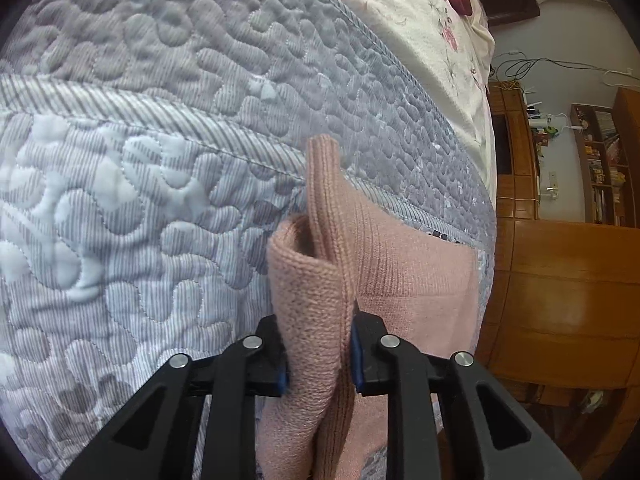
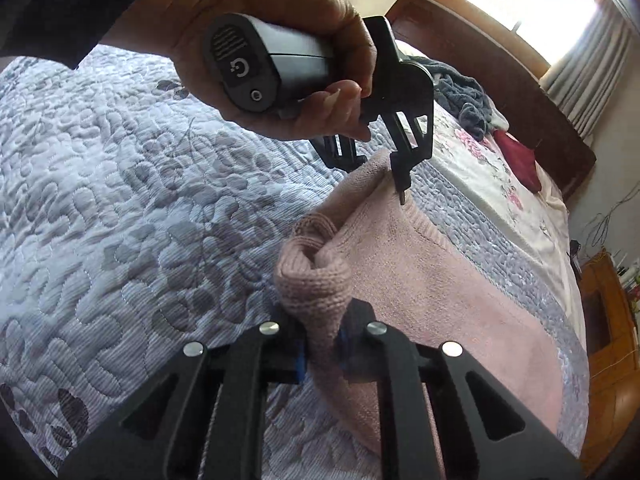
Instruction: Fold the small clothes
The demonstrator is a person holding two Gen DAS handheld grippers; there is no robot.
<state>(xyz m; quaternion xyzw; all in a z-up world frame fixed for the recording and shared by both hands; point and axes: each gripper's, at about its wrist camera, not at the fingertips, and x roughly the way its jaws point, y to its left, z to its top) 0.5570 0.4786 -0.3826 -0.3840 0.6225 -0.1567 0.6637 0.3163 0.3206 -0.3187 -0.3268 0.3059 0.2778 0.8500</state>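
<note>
Clamped tight on bunched pink knit sweater [image 1: 400,264] over the quilted bedspread [image 1: 120,200]: left gripper [image 1: 318,360], right gripper [image 2: 322,344]. Only from the right wrist: hand [image 2: 280,48] at 12 o'clock. Only from the left: bookshelf [image 1: 604,160] at 3 o'clock.

Right wrist view: the knit garment [image 2: 432,280] lies on the quilt [image 2: 120,200], spreading toward 4 o'clock. The right gripper [image 2: 322,354], at 6 o'clock, pinches a bunched corner; the left gripper [image 2: 394,184], at 12 o'clock from it, pinches the far corner, the hand [image 2: 288,52] above. A sheet [image 2: 500,184] lies at 2 o'clock, the headboard [image 2: 500,76] behind it. Left wrist view: left gripper [image 1: 318,354] at 6 o'clock.
</note>
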